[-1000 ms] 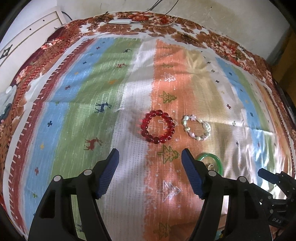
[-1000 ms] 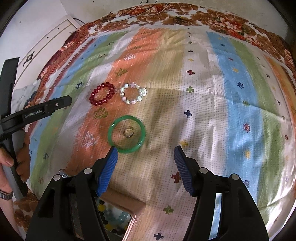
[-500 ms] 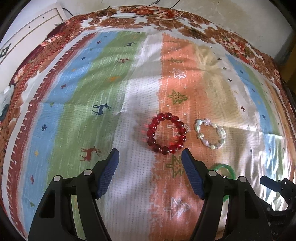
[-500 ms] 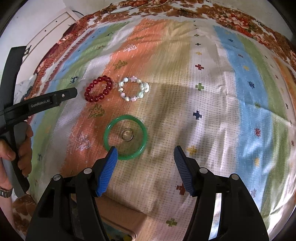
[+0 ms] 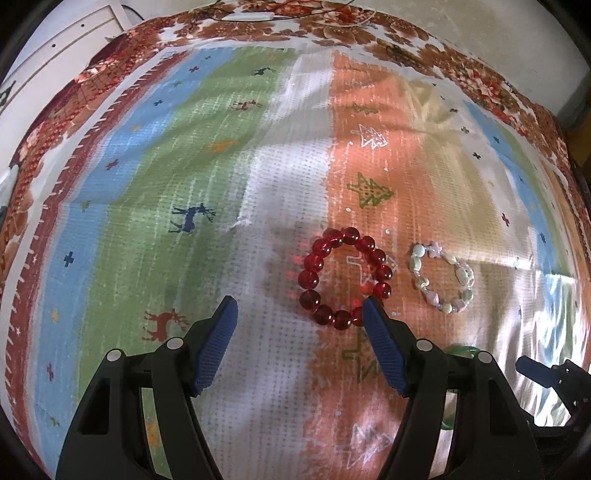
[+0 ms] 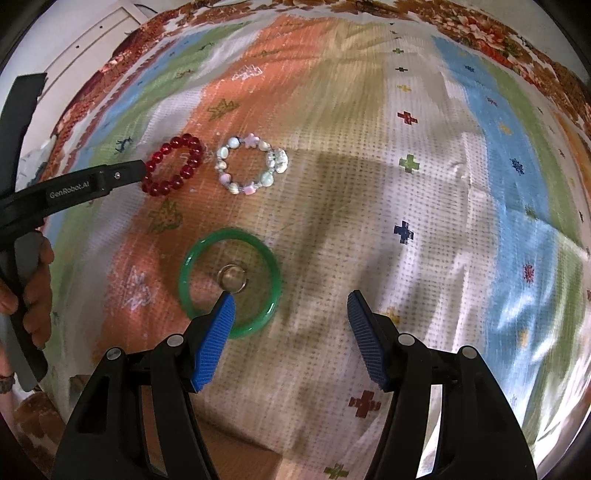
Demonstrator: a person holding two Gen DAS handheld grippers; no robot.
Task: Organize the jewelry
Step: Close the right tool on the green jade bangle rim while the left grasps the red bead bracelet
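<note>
A red bead bracelet (image 5: 345,277) lies flat on the striped cloth, just ahead of my left gripper's right fingertip. My left gripper (image 5: 300,317) is open and holds nothing. A pale shell bracelet (image 5: 441,277) lies to the right of the red one. In the right wrist view a green bangle (image 6: 229,282) lies on the cloth with a small metal ring (image 6: 232,277) inside it. My right gripper (image 6: 290,308) hangs open and empty, its left fingertip over the bangle's near side. The red bracelet (image 6: 173,165) and shell bracelet (image 6: 251,165) lie farther back.
A striped patterned cloth (image 5: 184,177) covers the bed, with a floral border (image 5: 332,26) at the far edge. A person's hand (image 6: 35,291) grips the left tool's handle at the left of the right wrist view. A brown box edge (image 6: 236,461) shows at the bottom.
Both grippers have come lower and closer to the cloth. The red bracelet now sits nearer the left gripper's right fingertip, and the green bangle has reached the right gripper's left fingertip.
</note>
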